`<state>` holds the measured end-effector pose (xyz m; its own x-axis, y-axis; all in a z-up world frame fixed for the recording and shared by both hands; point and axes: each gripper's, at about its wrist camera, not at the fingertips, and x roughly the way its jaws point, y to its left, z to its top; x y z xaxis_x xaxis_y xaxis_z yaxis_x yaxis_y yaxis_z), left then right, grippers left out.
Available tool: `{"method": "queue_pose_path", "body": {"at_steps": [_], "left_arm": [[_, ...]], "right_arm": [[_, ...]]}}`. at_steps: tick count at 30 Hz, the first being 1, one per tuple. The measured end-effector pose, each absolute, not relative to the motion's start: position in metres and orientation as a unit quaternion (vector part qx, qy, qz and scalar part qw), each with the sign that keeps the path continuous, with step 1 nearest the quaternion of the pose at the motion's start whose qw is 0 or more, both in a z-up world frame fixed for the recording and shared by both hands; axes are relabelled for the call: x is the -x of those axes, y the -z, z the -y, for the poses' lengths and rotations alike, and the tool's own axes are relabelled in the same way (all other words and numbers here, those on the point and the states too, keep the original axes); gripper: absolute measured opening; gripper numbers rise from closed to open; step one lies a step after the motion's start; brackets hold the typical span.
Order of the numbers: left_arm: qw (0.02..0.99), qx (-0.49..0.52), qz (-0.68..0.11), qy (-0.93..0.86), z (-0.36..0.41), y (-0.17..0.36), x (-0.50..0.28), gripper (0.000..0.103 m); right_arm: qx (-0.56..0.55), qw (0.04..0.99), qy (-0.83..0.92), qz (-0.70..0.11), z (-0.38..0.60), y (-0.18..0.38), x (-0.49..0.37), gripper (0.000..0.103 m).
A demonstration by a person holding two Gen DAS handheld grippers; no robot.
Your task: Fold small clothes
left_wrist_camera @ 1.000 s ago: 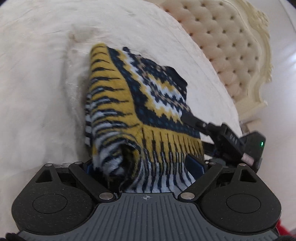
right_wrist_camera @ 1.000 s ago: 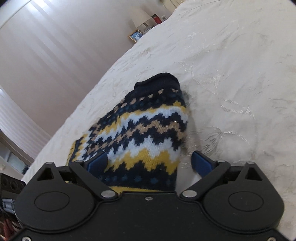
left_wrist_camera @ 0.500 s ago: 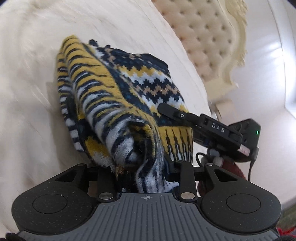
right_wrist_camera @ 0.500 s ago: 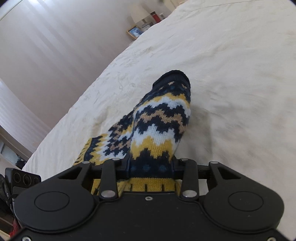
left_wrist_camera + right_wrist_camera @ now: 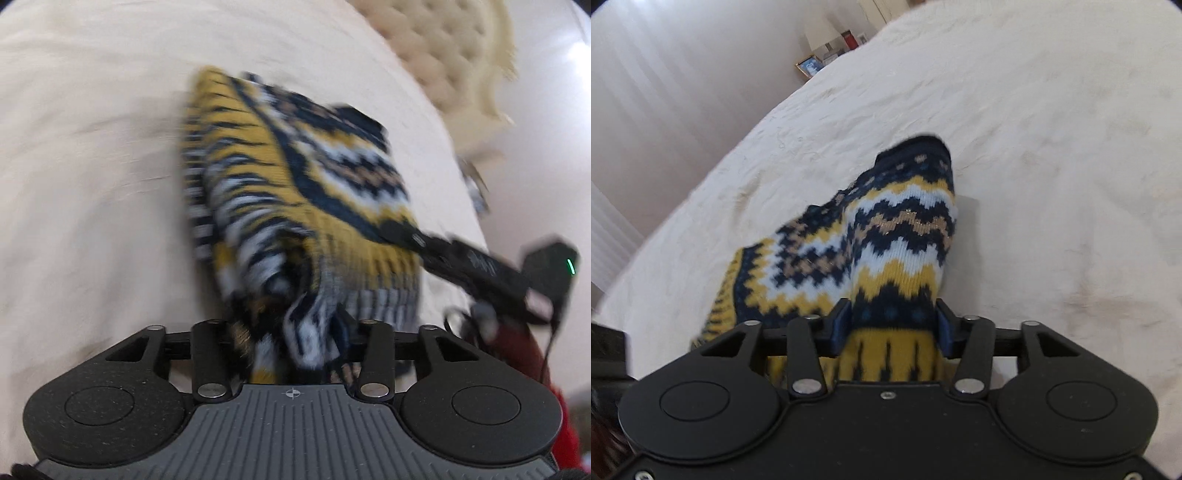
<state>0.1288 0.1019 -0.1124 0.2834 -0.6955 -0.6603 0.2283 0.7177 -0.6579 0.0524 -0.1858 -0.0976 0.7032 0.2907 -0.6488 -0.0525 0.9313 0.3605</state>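
Both grippers closed since earlier: we pinch the yellow, navy and white patterned knit garment (image 5: pixel 886 236).
Left gripper (image 5: pixel 291 350) and right gripper (image 5: pixel 892 326) each clamp hem; carry toward 12 o'clock evenly over the cream bedspread (image 5: pixel 1052 129).

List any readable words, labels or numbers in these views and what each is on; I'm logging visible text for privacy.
Right tool: white lettering on its side, too blurred to read.
Framed picture: too small to tell.
Sweater, left tool, bedspread: no text.
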Motion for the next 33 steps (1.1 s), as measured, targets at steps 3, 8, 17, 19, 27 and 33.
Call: {"method": "queue_pose_path", "body": {"at_steps": [3,8,17,19,27,33], "left_arm": [[0.793,0.226,-0.501,0.262,-0.111,0.108,-0.12,0.051],[0.828,0.208,-0.473,0.218,-0.122,0.104,-0.095,0.057],[0.917,0.049,-0.369,0.144,-0.111,0.068,-0.048,0.063],[0.926,0.011,-0.354,0.129,-0.103,0.062,-0.038,0.066],[0.93,-0.034,-0.347,0.114,-0.08,0.043,-0.011,0.067],[0.928,-0.067,-0.357,0.076,-0.063,0.031,0.008,0.067]], "right_arm": [[-0.134,0.922,-0.075,-0.355,0.182,0.098,-0.042,0.074],[-0.146,0.93,-0.06,-0.333,0.196,0.107,-0.013,0.081],[-0.181,0.936,-0.021,-0.302,0.204,0.111,0.021,0.094],[-0.165,0.939,-0.006,-0.3,0.201,0.107,0.028,0.097],[-0.148,0.945,0.01,-0.293,0.191,0.081,0.063,0.1],[-0.093,0.956,0.028,-0.278,0.174,0.06,0.091,0.1]]}}
